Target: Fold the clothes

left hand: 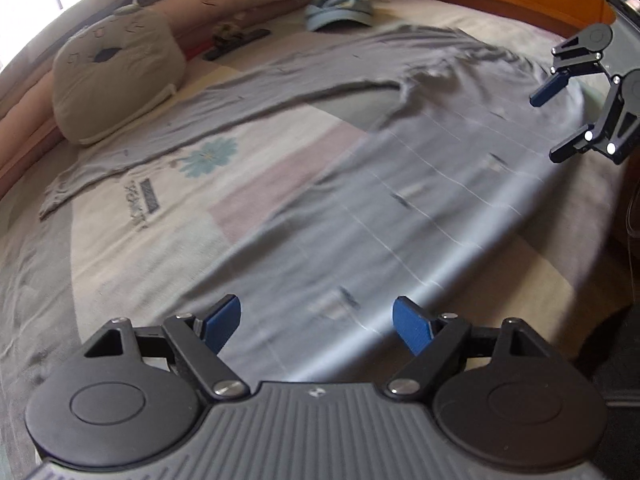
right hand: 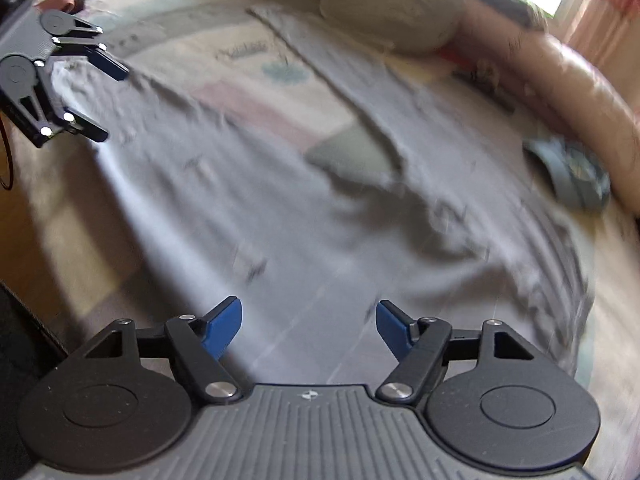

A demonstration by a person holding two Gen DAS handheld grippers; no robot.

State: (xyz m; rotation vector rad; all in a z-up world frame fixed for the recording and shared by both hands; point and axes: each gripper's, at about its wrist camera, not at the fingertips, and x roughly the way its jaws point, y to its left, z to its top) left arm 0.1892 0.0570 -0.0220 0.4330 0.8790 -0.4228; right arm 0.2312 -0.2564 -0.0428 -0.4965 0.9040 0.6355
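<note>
Both the left gripper (left hand: 316,322) and right gripper (right hand: 309,322) are hovering wide and empty over the grey shirt (left hand: 400,184) lying spread on the bed (left hand: 36,300), risking a single-layer pinch that drags the fabric askew.

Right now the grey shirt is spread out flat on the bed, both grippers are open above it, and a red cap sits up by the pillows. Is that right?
Almost. The cap is light blue, not red; the left wrist view shows it clearly. The rest holds: the grey shirt lies spread on the bed, and the left gripper and right gripper are both open above it.
</note>
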